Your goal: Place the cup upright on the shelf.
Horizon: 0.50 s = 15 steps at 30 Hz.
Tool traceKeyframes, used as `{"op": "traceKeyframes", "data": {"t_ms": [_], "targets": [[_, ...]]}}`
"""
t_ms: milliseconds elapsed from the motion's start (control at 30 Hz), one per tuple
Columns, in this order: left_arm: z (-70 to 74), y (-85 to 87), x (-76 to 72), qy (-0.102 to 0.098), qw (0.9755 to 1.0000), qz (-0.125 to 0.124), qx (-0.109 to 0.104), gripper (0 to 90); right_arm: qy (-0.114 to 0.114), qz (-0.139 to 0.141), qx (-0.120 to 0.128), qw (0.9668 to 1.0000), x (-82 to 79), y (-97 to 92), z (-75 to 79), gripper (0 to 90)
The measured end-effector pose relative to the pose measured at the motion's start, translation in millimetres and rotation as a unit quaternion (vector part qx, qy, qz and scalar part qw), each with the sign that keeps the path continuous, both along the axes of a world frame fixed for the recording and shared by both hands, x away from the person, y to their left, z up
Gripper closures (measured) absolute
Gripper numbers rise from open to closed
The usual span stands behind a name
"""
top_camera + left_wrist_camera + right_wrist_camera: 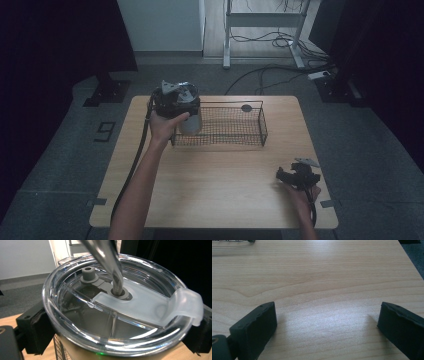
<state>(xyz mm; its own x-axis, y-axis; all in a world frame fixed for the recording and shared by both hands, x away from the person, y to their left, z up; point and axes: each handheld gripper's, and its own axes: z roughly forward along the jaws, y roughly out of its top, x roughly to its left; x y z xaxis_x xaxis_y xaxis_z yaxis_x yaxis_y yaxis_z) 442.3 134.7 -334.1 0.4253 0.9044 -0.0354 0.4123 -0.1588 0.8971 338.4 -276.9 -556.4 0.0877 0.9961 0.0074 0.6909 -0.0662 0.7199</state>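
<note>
Clear-lidded steel tumbler (117,315) with metal straw (110,262) clamped by left gripper (176,100) at wire basket (235,125), right gripper (327,325) spread wide over table (324,277).

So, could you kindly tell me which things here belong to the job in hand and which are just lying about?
In the job:
- steel tumbler with clear plastic lid and metal straw
- left gripper, shut on the tumbler
- black wire-mesh basket

Lying about:
- right gripper, open over the wooden table
- floor cables

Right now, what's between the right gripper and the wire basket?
Nothing but bare table: in the high view, plain wood runs from the right gripper up to the wire basket, where the left gripper holds the tumbler.
</note>
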Motion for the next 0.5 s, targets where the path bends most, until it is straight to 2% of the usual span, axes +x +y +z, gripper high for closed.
{"op": "traceKeyframes", "data": {"t_ms": [200,300,400,467,500], "targets": [[1.7,-4.7,6.9,0.002,1.0000,0.001,0.001,4.2,-0.001,0.000,0.000,1.0000,0.1,0.1,-0.1,2.0],[3.6,-12.5,10.5,-0.003,0.9998,0.000,0.019,4.2,-0.001,0.000,0.000,1.0000,0.1,0.0,-0.1,2.0],[2.4,-14.2,15.0,0.002,1.0000,-0.006,0.000,4.2,-0.001,0.000,0.000,1.0000,0.1,0.0,-0.1,2.0],[-0.4,-15.6,19.2,0.007,1.0000,-0.006,-0.004,4.2,-0.001,0.000,0.000,1.0000,0.1,0.0,-0.1,2.0],[-2.0,-16.8,21.0,0.006,1.0000,-0.004,0.001,4.2,-0.001,0.000,0.000,1.0000,0.1,0.0,-0.1,2.0]]}}
